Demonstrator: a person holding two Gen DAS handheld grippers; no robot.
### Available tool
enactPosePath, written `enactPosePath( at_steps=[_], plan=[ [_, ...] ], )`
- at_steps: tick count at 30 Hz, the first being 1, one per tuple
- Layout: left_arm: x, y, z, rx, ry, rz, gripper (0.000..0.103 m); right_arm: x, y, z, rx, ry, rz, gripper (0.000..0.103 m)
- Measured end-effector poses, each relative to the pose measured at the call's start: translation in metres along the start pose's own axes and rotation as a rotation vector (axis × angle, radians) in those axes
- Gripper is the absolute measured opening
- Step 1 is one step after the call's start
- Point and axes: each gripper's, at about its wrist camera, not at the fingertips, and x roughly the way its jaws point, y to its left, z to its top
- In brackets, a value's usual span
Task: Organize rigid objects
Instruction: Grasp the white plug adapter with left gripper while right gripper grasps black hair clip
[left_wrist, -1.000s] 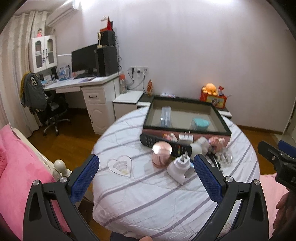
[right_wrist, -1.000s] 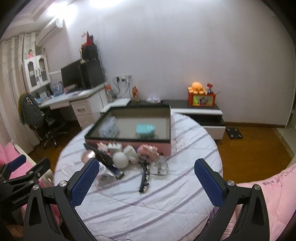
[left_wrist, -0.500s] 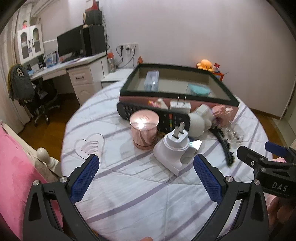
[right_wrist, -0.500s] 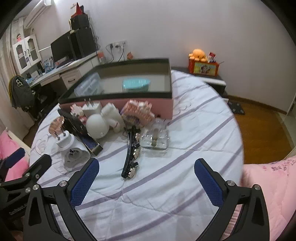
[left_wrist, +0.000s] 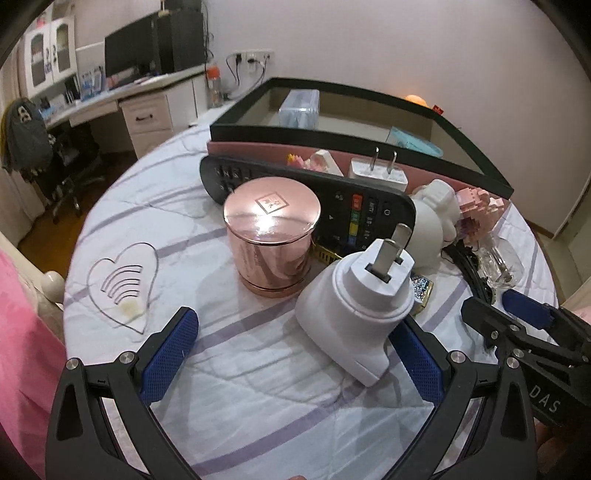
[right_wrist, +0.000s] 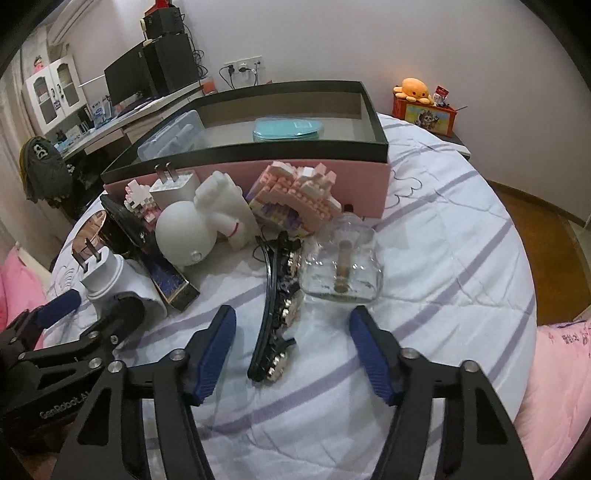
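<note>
On the striped tablecloth lies a white plug adapter, just ahead of my left gripper and close to its right finger; the jaws stand wide open and grip nothing. Behind the adapter stand a rose-gold tin and a black remote. My right gripper hovers over a black jewelled hair clip. Its jaws are closing, with the clip's near end between the pads and untouched. A clear glass bottle lies right of the clip. The pink box with a black rim holds a teal case and a clear case.
A white figurine, a pink brick model and a white charger crowd the box's front wall. A clear heart-shaped piece lies at the left. Pink bedding flanks the round table; a desk and chair stand behind.
Both grippers have come down and closer to the objects on the table. The right gripper's jaws have narrowed around the hair clip; the left jaws kept their width.
</note>
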Motion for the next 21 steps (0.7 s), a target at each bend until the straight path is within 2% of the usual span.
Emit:
enactPosePath(
  at_steps=[2, 4, 5, 6, 7, 8, 14, 21],
  plan=[
    [0.003, -0.002, 0.002, 0.007, 0.007, -0.016, 0.098, 0.001, 0.005, 0.0, -0.021, -0.002, -0.009, 0.053],
    [0.004, -0.004, 0.004, 0.006, 0.007, -0.04, 0.079, 0.0, 0.008, -0.002, -0.042, -0.011, -0.016, 0.042],
    [0.003, -0.004, 0.004, 0.004, 0.005, -0.047, 0.074, -0.001, 0.009, -0.002, -0.044, -0.012, -0.013, 0.032],
    [0.004, -0.005, 0.006, 0.005, 0.004, -0.063, 0.065, -0.002, 0.009, -0.002, -0.042, -0.009, -0.001, 0.02],
    [0.002, -0.004, 0.005, 0.005, 0.005, -0.08, 0.054, -0.004, 0.007, -0.002, -0.037, -0.007, 0.014, 0.02],
    [0.001, -0.005, 0.005, 0.008, 0.006, -0.102, 0.049, -0.004, 0.006, -0.003, -0.032, -0.006, 0.023, 0.02],
    [-0.004, 0.0, 0.002, -0.017, 0.007, -0.139, 0.048, -0.011, 0.008, -0.008, -0.029, -0.001, 0.068, 0.02],
    [-0.021, 0.006, -0.005, -0.016, -0.024, -0.138, 0.048, -0.022, 0.007, -0.01, 0.001, -0.006, 0.129, 0.02]
  ],
)
